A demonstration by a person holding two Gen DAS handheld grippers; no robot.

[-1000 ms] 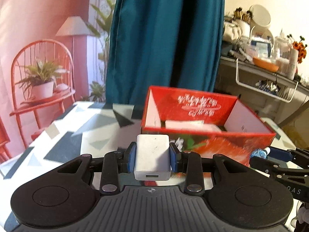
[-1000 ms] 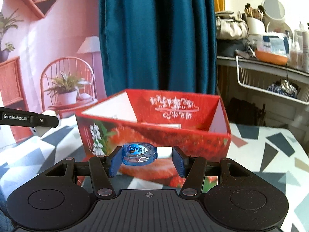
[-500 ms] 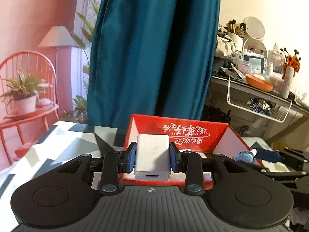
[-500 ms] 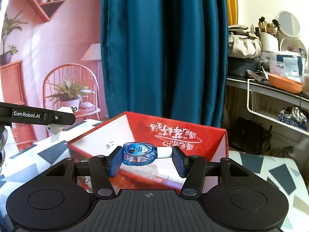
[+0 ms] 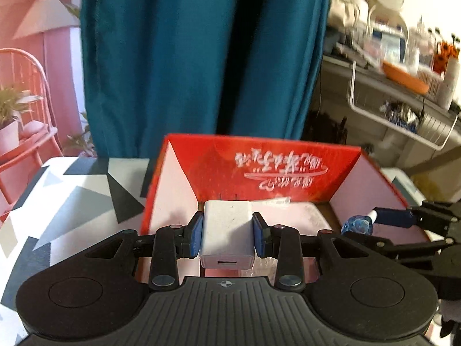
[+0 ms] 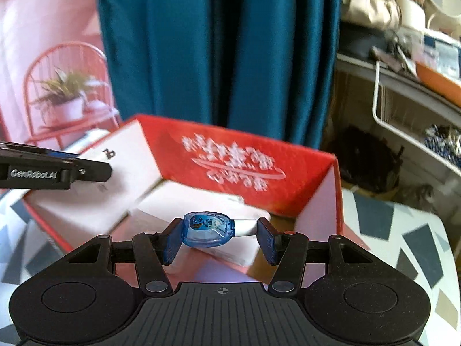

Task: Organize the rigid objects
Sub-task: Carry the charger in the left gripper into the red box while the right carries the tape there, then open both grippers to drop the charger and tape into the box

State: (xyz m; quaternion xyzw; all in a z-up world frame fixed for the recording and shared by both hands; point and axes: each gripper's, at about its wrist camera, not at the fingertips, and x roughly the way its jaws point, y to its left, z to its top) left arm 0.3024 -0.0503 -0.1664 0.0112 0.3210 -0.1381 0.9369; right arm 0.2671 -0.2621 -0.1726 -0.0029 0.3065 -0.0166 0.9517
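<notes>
A bench [image 5: 72, 201] patterned with grey and black triangles sits before a teal curtain [image 5: 201, 57]. The left gripper [image 5: 227, 238] has its fingers clamped on a white charger block [image 5: 227, 236], USB port facing the camera, held over the open red box [image 5: 288, 170]. The right gripper [image 6: 220, 239] pinches a small blue bottle [image 6: 207, 229] lengthwise, white cap to the right, above a white carton [image 6: 201, 201] inside the box. Cluttered shelves [image 6: 417, 66] stand beyond.
</notes>
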